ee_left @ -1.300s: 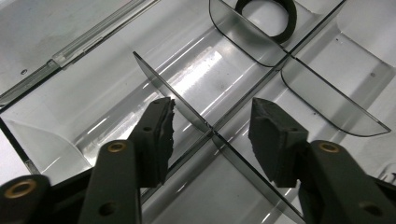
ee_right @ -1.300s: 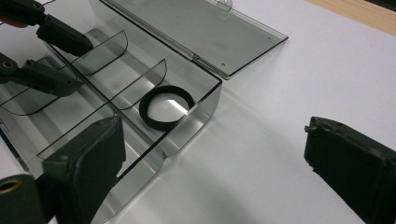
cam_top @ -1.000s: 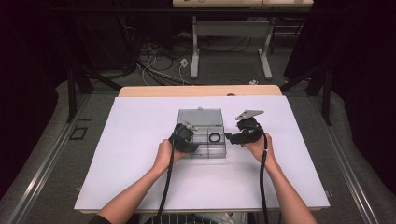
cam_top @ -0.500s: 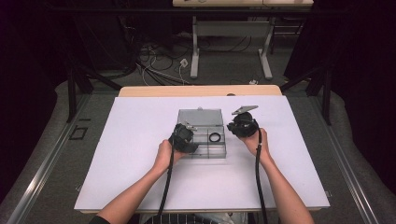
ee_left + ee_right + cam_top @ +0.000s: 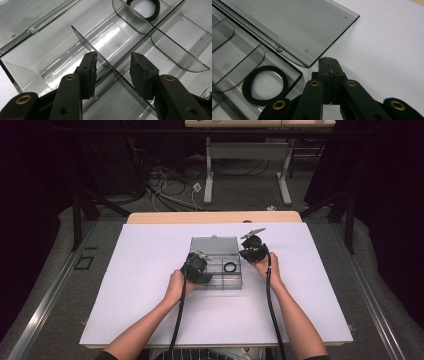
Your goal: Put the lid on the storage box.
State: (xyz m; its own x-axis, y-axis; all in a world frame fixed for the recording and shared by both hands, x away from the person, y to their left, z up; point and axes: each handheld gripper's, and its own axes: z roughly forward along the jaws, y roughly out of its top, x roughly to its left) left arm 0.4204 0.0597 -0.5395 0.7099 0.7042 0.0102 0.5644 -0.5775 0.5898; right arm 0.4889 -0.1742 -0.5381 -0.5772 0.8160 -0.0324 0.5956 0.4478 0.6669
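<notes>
High view: white counter (image 5: 150, 295) on grey floor, dark room, cables behind. Clear smoky plastic compartment box (image 5: 216, 265) lies open mid-counter, black rubber ring (image 5: 229, 267) in its right cell. Left claw (image 5: 112, 70) part-open, straddling a divider. Right claw (image 5: 329, 65) just closed, empty, beside the lid corner.

One clear compartment box (image 5: 216, 262), one black ring (image 5: 230, 267), two grippers, one white table (image 5: 130, 285)

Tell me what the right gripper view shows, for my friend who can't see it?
The right gripper has its two black jaws pressed shut with nothing between them, near a corner of a clear plastic box's open lid. A black ring lies in one compartment of the box.
</notes>
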